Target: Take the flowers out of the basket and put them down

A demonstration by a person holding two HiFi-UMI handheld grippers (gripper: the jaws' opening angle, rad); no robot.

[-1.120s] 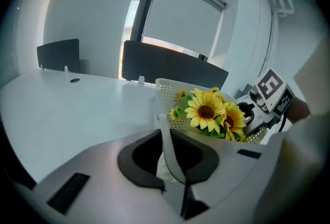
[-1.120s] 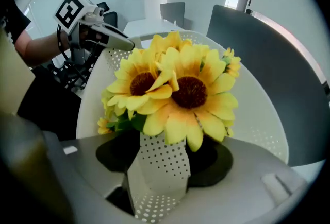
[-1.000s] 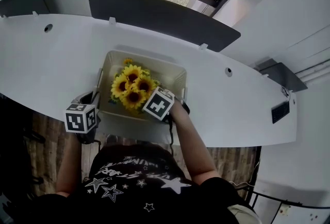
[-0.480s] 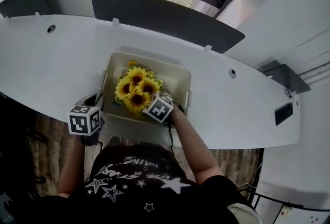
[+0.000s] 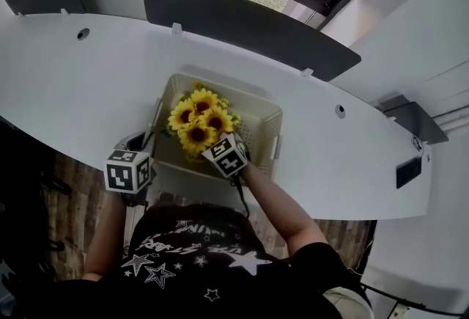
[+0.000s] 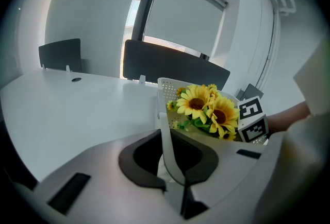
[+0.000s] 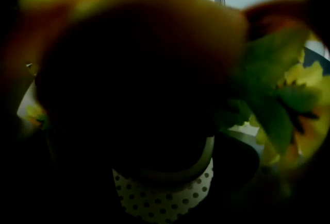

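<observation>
Fingers (image 6: 135, 164) of our left gripper (image 6: 172, 176) just closing, pinched on the basket (image 5: 265, 121) wall, our right gripper (image 5: 220, 149) just opening its jaws wide against the sunflowers (image 5: 198, 119) in the basket on the table (image 5: 95, 83)

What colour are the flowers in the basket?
Yellow sunflowers with dark brown centres; best in left gripper view.

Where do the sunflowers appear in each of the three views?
Head view: sunflowers near the centre, in the left part of the basket.
Left gripper view: right of centre, above the basket rim.
Right gripper view: very close and blurred, filling most of the picture.
Shared landmark: the white perforated basket.
</observation>
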